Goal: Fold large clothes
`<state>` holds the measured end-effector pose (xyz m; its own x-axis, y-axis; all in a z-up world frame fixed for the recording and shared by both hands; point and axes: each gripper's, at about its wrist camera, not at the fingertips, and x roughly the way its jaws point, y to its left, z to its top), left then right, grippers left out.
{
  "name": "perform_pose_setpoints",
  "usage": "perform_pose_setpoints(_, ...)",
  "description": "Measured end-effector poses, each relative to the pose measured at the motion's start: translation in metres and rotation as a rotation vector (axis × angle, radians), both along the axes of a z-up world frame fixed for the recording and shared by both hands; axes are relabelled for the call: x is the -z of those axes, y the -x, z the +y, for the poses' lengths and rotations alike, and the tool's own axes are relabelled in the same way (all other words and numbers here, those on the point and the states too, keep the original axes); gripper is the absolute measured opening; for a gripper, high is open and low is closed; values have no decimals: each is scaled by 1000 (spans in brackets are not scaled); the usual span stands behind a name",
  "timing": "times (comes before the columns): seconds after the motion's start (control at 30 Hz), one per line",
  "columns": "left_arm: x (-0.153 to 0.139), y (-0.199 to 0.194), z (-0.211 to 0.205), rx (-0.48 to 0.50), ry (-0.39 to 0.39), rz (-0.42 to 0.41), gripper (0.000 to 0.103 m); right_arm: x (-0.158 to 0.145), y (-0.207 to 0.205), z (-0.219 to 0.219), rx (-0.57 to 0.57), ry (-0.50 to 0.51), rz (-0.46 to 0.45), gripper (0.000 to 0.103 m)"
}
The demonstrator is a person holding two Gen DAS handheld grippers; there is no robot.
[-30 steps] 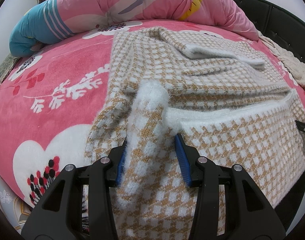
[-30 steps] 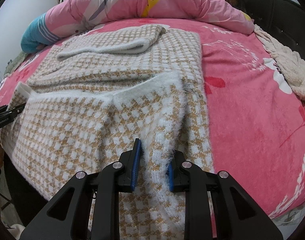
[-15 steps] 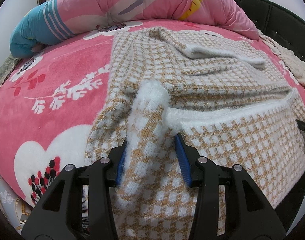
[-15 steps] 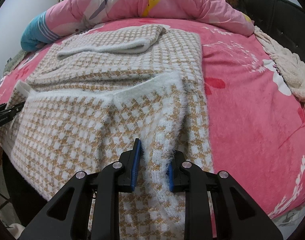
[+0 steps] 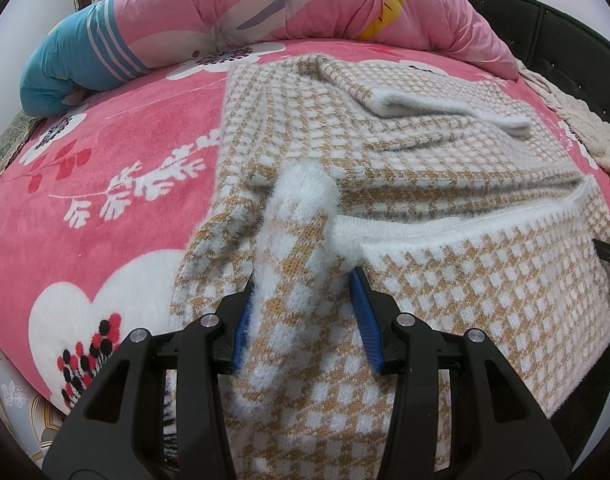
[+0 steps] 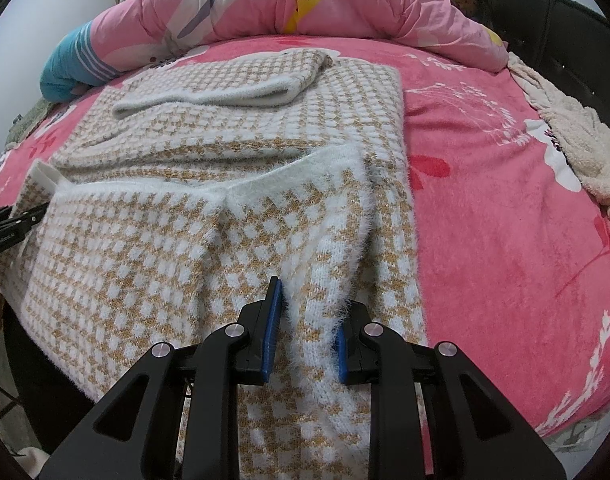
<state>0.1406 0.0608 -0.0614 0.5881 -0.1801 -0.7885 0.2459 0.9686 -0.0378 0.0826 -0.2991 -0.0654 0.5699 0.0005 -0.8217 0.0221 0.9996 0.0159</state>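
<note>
Checked sweater (image 5: 445,184) lies on bed, hem overhanging near edge. Left gripper (image 5: 301,316) and right gripper (image 6: 305,336) each pinch hem corners. Risk: fuzzy knit slipping, skewing the fold.

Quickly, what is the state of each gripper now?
Left gripper: closed on a bunched fold of the checked sweater.
Right gripper: closed on the sweater's hem.

You are looking over a bed whose pink floral blanket (image 5: 105,184) is spreading ahead of your tools, a rolled pink quilt (image 6: 305,4) lying beyond, a black padded bed frame (image 6: 565,40) curving off right.
</note>
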Motion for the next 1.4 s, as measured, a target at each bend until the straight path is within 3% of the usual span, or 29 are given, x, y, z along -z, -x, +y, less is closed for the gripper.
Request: perform_pose_setpoints(1.4, -7, 9, 15, -23, -66, -9, 46, -2, 0, 0, -12, 34, 22, 22)
